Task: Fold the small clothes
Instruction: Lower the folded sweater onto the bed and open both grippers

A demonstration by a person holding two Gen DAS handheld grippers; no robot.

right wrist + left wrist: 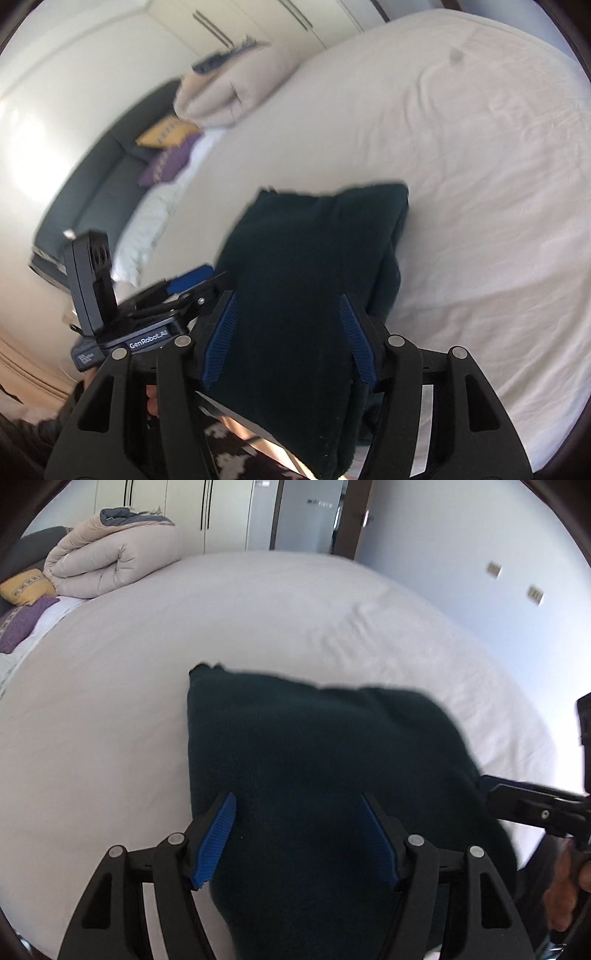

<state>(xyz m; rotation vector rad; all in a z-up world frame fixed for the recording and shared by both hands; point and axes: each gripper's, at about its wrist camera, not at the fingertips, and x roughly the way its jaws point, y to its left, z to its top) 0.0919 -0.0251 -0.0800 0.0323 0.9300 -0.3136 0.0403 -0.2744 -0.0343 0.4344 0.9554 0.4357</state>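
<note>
Two open grippers astride dark garment (314,757), long axis pointing away across bed (147,683).

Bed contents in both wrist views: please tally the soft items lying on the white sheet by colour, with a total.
Dark green: 1, the folded fleece garment, lying between the open fingers of both the left gripper and the right gripper.
Beige: 1, the rolled quilted duvet.
Yellow: 1, the patterned cushion.
Purple: 1, the knitted cushion.
Total: 4.
</note>
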